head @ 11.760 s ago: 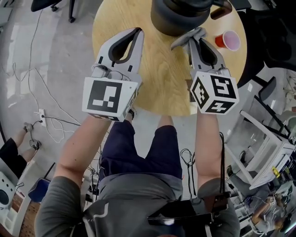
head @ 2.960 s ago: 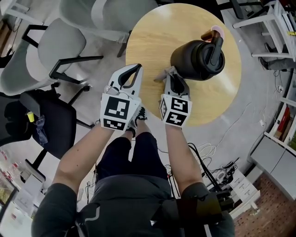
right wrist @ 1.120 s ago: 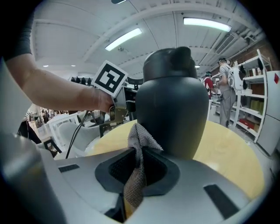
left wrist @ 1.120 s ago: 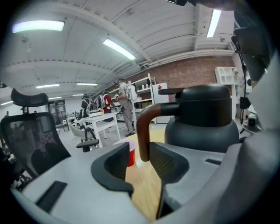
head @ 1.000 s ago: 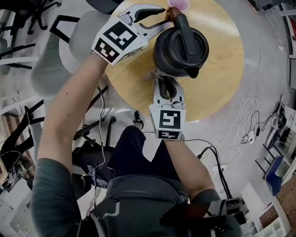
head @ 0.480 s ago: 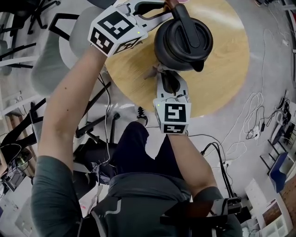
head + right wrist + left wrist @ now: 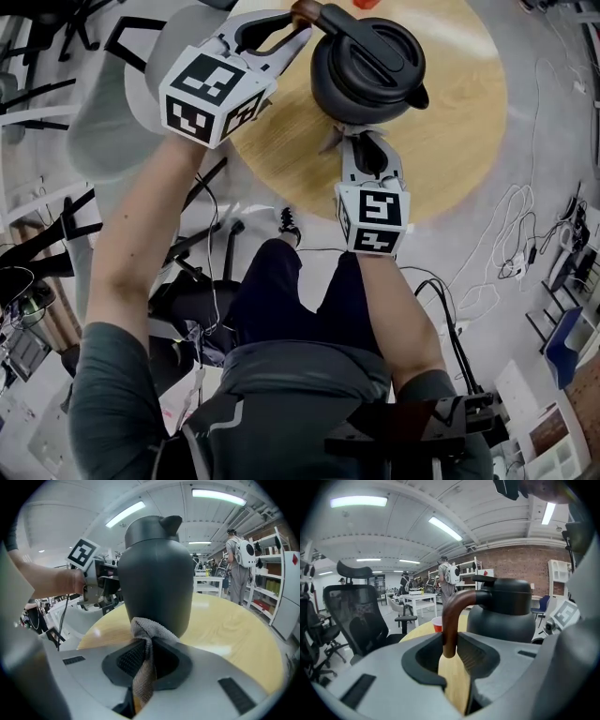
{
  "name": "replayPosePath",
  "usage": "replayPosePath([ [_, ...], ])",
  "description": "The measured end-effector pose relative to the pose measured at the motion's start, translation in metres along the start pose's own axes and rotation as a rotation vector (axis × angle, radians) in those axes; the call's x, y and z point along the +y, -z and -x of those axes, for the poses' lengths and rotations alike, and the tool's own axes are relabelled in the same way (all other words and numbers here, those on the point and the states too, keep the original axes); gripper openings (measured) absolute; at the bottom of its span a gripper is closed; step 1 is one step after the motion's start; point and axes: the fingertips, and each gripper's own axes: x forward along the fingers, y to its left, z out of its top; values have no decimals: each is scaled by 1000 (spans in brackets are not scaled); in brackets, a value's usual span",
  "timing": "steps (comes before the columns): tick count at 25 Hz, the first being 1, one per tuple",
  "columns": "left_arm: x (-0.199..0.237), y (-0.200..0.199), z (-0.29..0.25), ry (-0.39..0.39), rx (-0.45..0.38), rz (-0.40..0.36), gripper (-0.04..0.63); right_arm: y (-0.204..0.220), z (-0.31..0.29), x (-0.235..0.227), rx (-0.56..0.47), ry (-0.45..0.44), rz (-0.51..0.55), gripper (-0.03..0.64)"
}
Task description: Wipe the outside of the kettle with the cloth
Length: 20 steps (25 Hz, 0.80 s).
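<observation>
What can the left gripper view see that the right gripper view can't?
Only the left gripper view shows the brown handle clamped in the left gripper and a red cup. Only the right gripper view shows the grey cloth pinched in the right gripper, pressed against the kettle. Both show the black kettle on the round wooden table.
</observation>
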Motion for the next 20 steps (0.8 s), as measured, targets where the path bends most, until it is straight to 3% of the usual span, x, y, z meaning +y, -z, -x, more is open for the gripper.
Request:
replayPosePath([
  [6, -5, 17, 40, -117, 10, 144, 100, 2, -1, -14, 23, 2, 18, 55],
  [13, -26, 33, 76, -152, -4, 249, 101, 3, -2, -34, 54, 20, 54, 54],
  [16, -32, 35, 83, -143, -2, 274, 101, -16, 13, -38, 1, 32, 60, 55],
  [20, -43, 40, 91, -123, -9, 331, 101, -72, 53, -39, -130, 34, 69, 55],
])
